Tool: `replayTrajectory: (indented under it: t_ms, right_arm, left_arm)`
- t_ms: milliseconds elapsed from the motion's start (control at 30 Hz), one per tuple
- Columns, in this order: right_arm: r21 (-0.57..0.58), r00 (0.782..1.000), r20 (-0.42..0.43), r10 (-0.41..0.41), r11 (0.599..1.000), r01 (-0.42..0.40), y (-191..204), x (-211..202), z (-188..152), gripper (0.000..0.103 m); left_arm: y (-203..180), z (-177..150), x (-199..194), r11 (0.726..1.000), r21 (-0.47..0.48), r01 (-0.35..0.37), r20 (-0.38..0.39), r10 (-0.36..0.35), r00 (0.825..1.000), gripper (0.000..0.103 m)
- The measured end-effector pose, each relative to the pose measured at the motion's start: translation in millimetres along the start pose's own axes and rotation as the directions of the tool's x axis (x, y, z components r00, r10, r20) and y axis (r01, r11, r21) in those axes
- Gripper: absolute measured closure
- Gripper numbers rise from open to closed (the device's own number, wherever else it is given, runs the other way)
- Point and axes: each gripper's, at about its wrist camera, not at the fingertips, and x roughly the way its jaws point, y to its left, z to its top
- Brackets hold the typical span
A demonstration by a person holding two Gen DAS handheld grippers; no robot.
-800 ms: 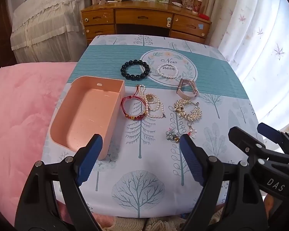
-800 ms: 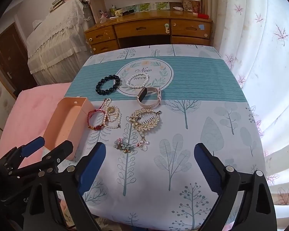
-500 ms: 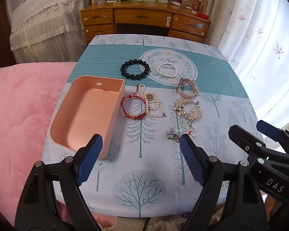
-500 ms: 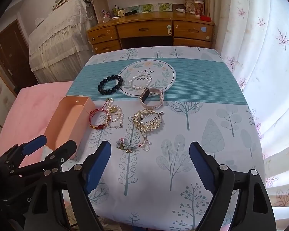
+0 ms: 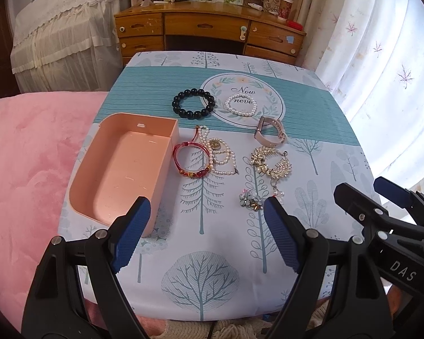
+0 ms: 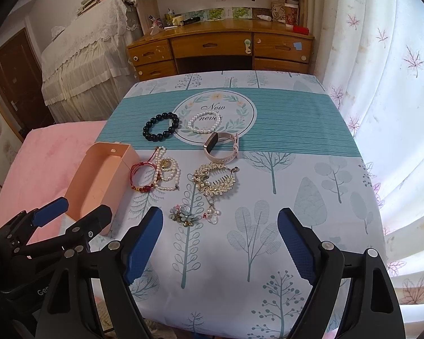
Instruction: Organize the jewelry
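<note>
Bedroom setting: wooden desk (image 5: 209, 32) at the far end, curtain (image 6: 381, 84) on the right, table (image 5: 200, 276) under a tree-print cloth.

Pink tray (image 5: 124, 169): left side of the table, holding nothing.
Dark bead bracelet (image 5: 193, 104) and pearl bracelet (image 5: 239, 105): side by side on the teal band, far from you.
Pink watch (image 5: 270, 135): just nearer than the pearl bracelet.
Red cord bracelet (image 5: 191, 160): just beside the tray, overlapping a pearl necklace (image 5: 222, 155).
Gold hair comb (image 5: 271, 163): right of the necklace.
Flower brooch (image 5: 250, 200): nearest you, beside your left gripper's right fingertip.

Your left gripper (image 5: 205, 216): jaws spread, holding nothing, over the near cloth.
Your right gripper (image 6: 220, 227): jaws spread wide, likewise unloaded.
</note>
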Motion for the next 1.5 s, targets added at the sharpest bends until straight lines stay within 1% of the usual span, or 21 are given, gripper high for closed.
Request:
replayTrajectory:
  t_ms: [100, 200, 267, 400, 467, 533, 700, 867, 933, 967, 1067, 1133, 1167, 1200, 1300, 1367, 1500]
  right_arm:
    - [0.006, 1.0, -0.004, 0.004, 1.0, -0.004, -2.9, 1.6, 0.4, 0.018]
    - [0.006, 1.0, -0.009, -0.003, 1.0, 0.003, -4.2, 5.7, 0.7, 0.018]
    - [0.006, 1.0, -0.025, -0.005, 1.0, 0.005, -7.0, 11.4, 2.1, 0.018]
    - [0.012, 0.999, -0.05, -0.002, 1.0, 0.002, -13.5, 24.2, 3.9, 0.018]
    - [0.012, 0.998, -0.06, -0.003, 1.0, 0.004, -16.7, 30.7, 4.3, 0.018]
    - [0.007, 0.998, -0.065, -0.008, 1.0, 0.009, -19.1, 37.5, 4.3, 0.018]
    - [-0.002, 0.997, -0.078, -0.005, 1.0, 0.005, -23.3, 47.9, 5.5, 0.018]
    - [0.004, 0.996, -0.087, -0.004, 1.0, 0.005, -29.3, 58.6, 7.3, 0.018]
    - [0.009, 0.995, -0.096, 0.001, 1.0, 0.0, -32.4, 63.7, 7.8, 0.019]
    - [0.015, 0.994, -0.105, 0.008, 1.0, -0.007, -34.6, 68.2, 8.8, 0.021]
    - [0.024, 0.991, -0.126, 0.049, 0.999, -0.046, -39.3, 81.8, 11.8, 0.024]
    - [0.016, 0.989, -0.136, 0.061, 0.998, -0.059, -41.1, 91.7, 13.8, 0.025]
    - [0.018, 0.986, -0.145, 0.076, 0.997, -0.074, -42.1, 97.5, 14.8, 0.027]
    - [0.025, 0.982, -0.16, 0.096, 0.995, -0.093, -43.3, 104.2, 15.9, 0.028]
    - [0.101, 0.964, -0.204, 0.17, 0.983, -0.152, -50.2, 124.9, 19.8, 0.032]
    - [0.167, 0.948, -0.233, 0.218, 0.969, -0.182, -56.7, 139.2, 22.8, 0.035]
    - [0.314, 0.907, -0.29, 0.306, 0.925, -0.212, -68.0, 167.1, 29.4, 0.042]
  left_arm:
    - [-1.6, 1.2, 5.4, 1.0, 0.001, 0.002, -0.011, -0.002, 1.0, 0.022]
    - [-0.4, 3.3, 14.3, 1.0, -0.003, 0.001, -0.063, -0.001, 0.998, 0.022]
    - [1.4, 4.1, 21.9, 1.0, -0.015, 0.013, -0.094, -0.014, 0.995, 0.022]
    - [3.0, 6.3, 39.7, 1.0, -0.023, 0.009, -0.109, -0.012, 0.994, 0.022]
    - [1.1, 7.7, 48.4, 1.0, -0.009, -0.006, -0.105, 0.005, 0.994, 0.022]
    - [-2.4, 8.0, 52.7, 1.0, -0.02, 0.017, -0.118, -0.019, 0.993, 0.022]
    - [-9.6, 10.0, 63.9, 0.999, -0.016, 0.035, -0.165, -0.037, 0.986, 0.022]
    - [-15.8, 11.2, 76.7, 0.998, -0.003, 0.056, -0.177, -0.056, 0.983, 0.022]
    - [-19.5, 10.6, 81.1, 0.996, -0.008, 0.093, -0.172, -0.093, 0.981, 0.022]
    - [-21.3, 10.1, 84.7, 0.994, -0.001, 0.108, -0.177, -0.106, 0.979, 0.022]
    - [-24.4, 7.8, 92.5, 0.983, -0.007, 0.185, -0.165, -0.184, 0.969, 0.022]
    - [-23.4, 5.2, 97.4, 0.979, 0.012, 0.204, -0.173, -0.199, 0.965, 0.022]
    - [-24.6, 3.3, 98.3, 0.975, 0.019, 0.223, -0.172, -0.217, 0.961, 0.022]
    - [-23.4, 1.2, 100.7, 0.975, 0.037, 0.22, -0.183, -0.21, 0.96, 0.022]
    - [-22.3, -6.2, 103.1, 0.969, 0.062, 0.239, -0.2, -0.222, 0.954, 0.022]
    - [-23.1, -9.0, 101.8, 0.966, 0.064, 0.249, -0.203, -0.232, 0.951, 0.022]
    - [-25.4, -9.6, 102.1, 0.969, 0.081, 0.235, -0.208, -0.214, 0.954, 0.022]
